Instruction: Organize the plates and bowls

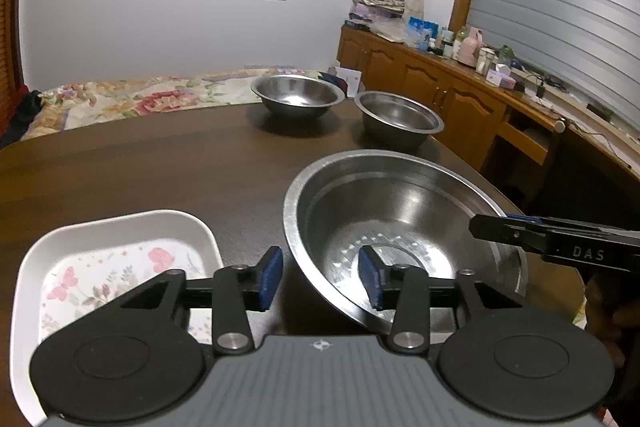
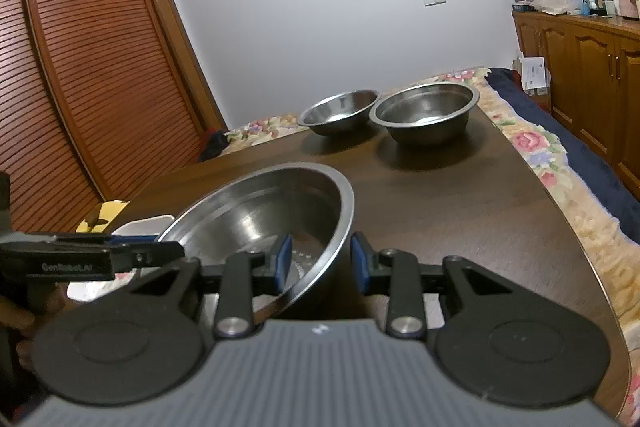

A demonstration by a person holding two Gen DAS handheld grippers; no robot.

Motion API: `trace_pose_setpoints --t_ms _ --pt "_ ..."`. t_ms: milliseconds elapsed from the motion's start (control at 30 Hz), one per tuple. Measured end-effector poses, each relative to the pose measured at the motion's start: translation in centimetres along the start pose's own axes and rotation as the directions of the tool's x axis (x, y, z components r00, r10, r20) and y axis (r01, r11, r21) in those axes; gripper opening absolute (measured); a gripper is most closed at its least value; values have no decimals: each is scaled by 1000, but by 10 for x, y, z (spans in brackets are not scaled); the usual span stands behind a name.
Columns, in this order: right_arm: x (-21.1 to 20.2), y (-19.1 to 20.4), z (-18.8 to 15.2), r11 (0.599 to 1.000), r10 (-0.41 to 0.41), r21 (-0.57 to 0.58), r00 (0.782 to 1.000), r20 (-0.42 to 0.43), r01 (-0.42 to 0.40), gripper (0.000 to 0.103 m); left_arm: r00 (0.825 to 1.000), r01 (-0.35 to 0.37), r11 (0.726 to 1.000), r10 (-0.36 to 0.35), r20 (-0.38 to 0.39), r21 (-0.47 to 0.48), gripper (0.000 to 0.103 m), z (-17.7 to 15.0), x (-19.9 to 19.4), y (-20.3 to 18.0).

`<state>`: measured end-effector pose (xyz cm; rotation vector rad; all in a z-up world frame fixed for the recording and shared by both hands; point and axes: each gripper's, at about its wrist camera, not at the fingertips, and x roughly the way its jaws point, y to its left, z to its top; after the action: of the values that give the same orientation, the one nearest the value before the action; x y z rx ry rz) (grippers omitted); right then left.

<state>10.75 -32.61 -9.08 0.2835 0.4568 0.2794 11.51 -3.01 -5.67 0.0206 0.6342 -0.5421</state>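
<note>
Near the table's (image 1: pixel 140 163) front edge, a large steel bowl (image 1: pixel 400 227) is straddled at opposite rims by both grippers: the left gripper (image 1: pixel 320 277) and the right gripper (image 2: pixel 319 262) are each spread apart, nothing yet clamped. A white floral plate (image 1: pixel 108 267) lies just left; two smaller steel bowls (image 2: pixel 384 111) stand side by side at the far edge.

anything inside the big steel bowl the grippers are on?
No contents visible in the big steel bowl: bare metal, reflections. The left gripper has one pad inside the rim, as does the right gripper. The near inner wall is hidden behind them.
</note>
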Motion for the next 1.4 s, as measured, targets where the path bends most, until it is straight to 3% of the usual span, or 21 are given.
trace_pose_setpoints --t_ms 267,400,867,1400 --pt "-4 -3 8 1000 -6 -6 1000 17 6 37 1000 -19 1000 19 23 4 56 7 -6 4" --pt "-8 -7 17 1000 -11 -12 999 39 11 45 998 -36 999 36 41 11 60 15 -10 6" --pt "-14 -20 42 999 -36 -37 994 102 40 50 992 -71 996 65 111 55 63 51 -17 9" --pt "2 -38 73 992 -70 -92 990 119 81 54 992 -57 992 43 120 117 67 85 0 -1"
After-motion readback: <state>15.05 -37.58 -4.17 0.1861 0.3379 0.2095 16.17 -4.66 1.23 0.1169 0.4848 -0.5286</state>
